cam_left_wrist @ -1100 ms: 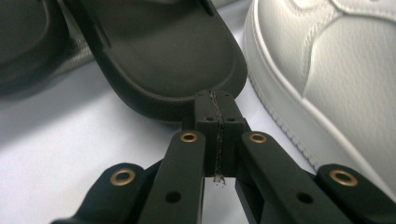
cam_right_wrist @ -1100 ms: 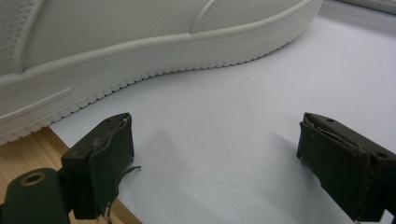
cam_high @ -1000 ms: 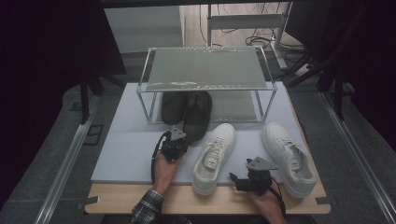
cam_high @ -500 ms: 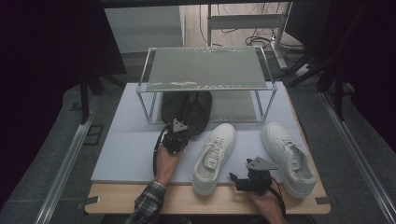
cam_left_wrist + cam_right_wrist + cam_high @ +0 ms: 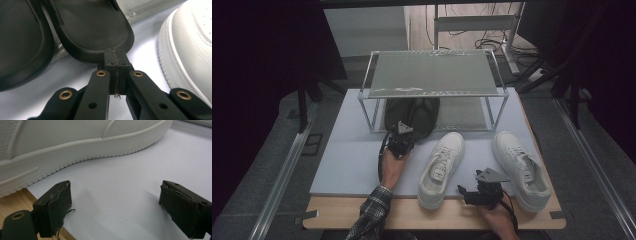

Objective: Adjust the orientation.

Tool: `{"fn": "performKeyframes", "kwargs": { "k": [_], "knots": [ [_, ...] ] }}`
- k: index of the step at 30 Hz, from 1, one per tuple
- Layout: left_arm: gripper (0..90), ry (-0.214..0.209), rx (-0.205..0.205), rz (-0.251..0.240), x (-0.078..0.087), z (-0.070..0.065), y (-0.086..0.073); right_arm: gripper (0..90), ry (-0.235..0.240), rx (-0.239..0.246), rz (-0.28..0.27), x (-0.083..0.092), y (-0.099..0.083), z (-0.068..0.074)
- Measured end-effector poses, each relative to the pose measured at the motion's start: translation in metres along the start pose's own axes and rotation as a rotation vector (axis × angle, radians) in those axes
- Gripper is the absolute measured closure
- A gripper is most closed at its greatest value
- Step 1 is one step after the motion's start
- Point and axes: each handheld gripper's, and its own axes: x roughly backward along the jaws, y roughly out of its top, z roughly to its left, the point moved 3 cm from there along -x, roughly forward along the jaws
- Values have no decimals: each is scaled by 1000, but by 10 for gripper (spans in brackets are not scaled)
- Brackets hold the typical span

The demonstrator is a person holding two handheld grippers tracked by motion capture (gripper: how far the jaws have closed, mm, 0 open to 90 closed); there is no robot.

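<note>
At the near edge of a low metal rack (image 5: 432,75), the left gripper (image 5: 401,137) presses its tightly closed jaws, nothing between them, against the heel of a black slide sandal (image 5: 95,30), apparently nudging it into place on the lower shelf beside its mate (image 5: 22,45). With the jaws shut, the tool works as a blunt pusher rather than a clamp, which suits a flat, soft shoe that slides easily over the mat (image 5: 357,165). The pair of sandals (image 5: 412,114) lies side by side under the rack's mesh top, toward its left half, heels pointing toward the person; the right half of the shelf looks free, likely room for the two white sneakers. The sandals are matte black, with a finely pebbled footbed and a thick rounded rim. The nearer sneaker (image 5: 442,167) lies just right of the left gripper, angled across the mat, while the second sneaker (image 5: 518,167) sits farther right. The right gripper (image 5: 472,194) rests low at the near edge of the table (image 5: 362,217), jaws spread wide and holding nothing, seemingly waiting beside the sneaker's sole for its turn.
</note>
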Motion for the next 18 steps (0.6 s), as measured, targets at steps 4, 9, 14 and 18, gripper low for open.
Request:
{"fn": "performKeyframes", "kwargs": {
  "k": [4,9,14,18],
  "knots": [
    [895,5,2,-1,-4,3,3,108,0,0,0,0,0,0],
    [895,19,7,0,-9,6,6,108,0,0,0,0,0,0],
    [895,28,17,7,-13,11,9,109,0,0,0,0,0,0],
    [895,30,26,5,-16,13,11,108,1,0,0,0,0,0]
  ]
}}
